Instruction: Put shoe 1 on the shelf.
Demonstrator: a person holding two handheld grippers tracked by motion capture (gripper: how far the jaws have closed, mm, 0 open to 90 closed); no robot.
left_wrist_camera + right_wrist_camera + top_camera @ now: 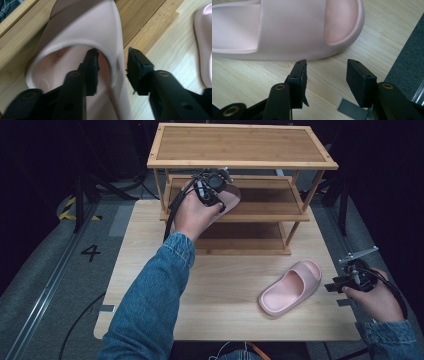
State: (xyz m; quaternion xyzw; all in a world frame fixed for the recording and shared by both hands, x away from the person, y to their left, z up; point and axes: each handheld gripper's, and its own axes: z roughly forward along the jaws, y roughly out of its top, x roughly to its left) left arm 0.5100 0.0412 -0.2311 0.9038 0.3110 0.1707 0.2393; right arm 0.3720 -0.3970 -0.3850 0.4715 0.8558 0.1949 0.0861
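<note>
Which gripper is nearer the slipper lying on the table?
Right. The right gripper sits just beside the slipper on the table, jaws open. The left gripper is up at the shelf, around another slipper.

A three-tier wooden rack point(235, 185) stands at the far side of the tabletop point(225, 315). The left hand-held gripper point(220, 195) is at the rack's middle shelf, toward its left end, against a pink slipper point(231, 196) that rests on that shelf; the jaw state is not discernible from above. The left hand point(192, 215) and a denim sleeve point(150, 300) extend toward the rack from the near edge. A second pink slipper point(291, 287) lies on the tabletop in front of the rack, toward its right. The right hand-held gripper point(332, 286) sits just right of that slipper, apart from it, held by the right hand point(377, 297).
</note>
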